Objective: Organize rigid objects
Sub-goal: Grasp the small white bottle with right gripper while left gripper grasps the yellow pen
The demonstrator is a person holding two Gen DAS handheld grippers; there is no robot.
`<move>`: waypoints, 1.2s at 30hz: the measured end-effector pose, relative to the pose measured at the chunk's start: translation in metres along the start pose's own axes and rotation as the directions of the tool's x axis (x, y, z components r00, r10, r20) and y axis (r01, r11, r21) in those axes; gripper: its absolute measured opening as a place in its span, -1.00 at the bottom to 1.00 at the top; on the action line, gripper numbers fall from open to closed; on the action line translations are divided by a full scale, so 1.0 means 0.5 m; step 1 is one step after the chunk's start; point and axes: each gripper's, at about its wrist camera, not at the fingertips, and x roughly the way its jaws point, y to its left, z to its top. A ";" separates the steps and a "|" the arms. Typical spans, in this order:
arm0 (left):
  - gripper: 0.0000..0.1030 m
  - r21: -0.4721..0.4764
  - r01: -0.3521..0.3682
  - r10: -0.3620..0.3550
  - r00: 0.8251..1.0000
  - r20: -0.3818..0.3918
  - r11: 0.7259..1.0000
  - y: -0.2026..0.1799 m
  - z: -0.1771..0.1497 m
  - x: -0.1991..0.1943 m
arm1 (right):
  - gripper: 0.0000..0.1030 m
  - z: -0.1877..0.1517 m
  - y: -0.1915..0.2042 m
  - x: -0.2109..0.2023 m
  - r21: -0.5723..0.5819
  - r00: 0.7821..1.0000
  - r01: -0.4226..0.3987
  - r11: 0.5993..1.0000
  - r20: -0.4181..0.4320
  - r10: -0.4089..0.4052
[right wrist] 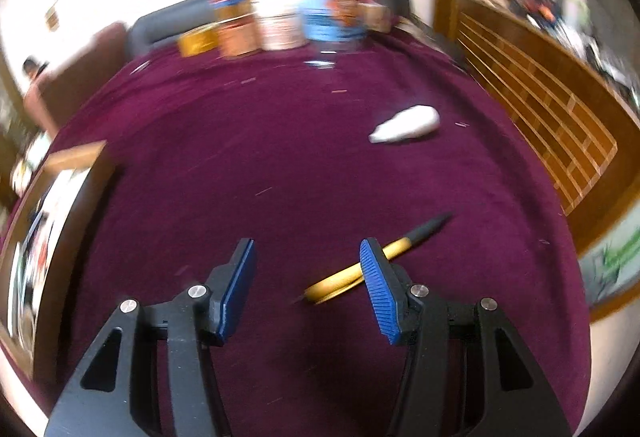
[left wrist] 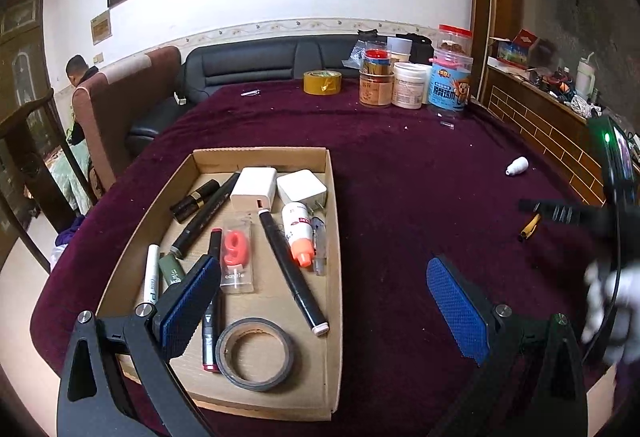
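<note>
Plush cloth, raw cardboard, shiny plastics

A matt, velvety maroon tablecloth (left wrist: 400, 197) carries a rough brown cardboard tray (left wrist: 334, 237); lower centre, a matt grey tape roll (left wrist: 255, 354); upper centre, glossy yellow tape (left wrist: 322, 81); gripper pads (left wrist: 458, 311) of ribbed blue rubber.

Cardboard tray (left wrist: 334, 237): sat on the surface (left wrist: 400, 197), left of centre. Inside it, far end: two chargers (left wrist: 254, 188) side by side. Middle: markers (left wrist: 200, 217), a packaged candle (left wrist: 238, 255) and a small bottle (left wrist: 299, 233). Near end: a tape roll (left wrist: 255, 353). Right of the tray, on the surface: a pen (right wrist: 360, 265) nearer, a small cap (right wrist: 406, 123) farther. Far edge: jars (left wrist: 408, 85), with a second tape roll (left wrist: 322, 82) to their left.
</note>
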 end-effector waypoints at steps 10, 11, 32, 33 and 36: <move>0.97 0.006 0.046 -0.046 0.998 -0.045 0.999 -0.019 0.001 0.023 | 0.01 0.153 -0.179 0.109 0.303 0.995 -0.069 0.950 -0.053 0.090; 0.97 0.007 0.052 -0.051 0.997 -0.050 0.999 -0.021 0.001 0.025 | 0.01 0.164 -0.175 0.126 0.305 0.994 -0.059 0.950 -0.068 0.084; 0.95 0.162 0.385 -0.324 0.894 -0.310 0.909 -0.317 0.064 0.173 | -0.59 0.074 -0.256 0.047 0.345 0.969 -0.231 0.910 -0.005 0.248; 0.95 0.217 0.408 -0.336 0.892 -0.304 0.887 -0.355 0.065 0.181 | -0.58 0.065 -0.263 0.039 0.346 0.966 -0.241 0.907 -0.003 0.258; 0.72 0.306 0.456 -0.354 0.873 -0.335 0.836 -0.429 0.070 0.217 | -0.58 0.035 -0.284 0.015 0.360 0.961 -0.260 0.896 0.006 0.276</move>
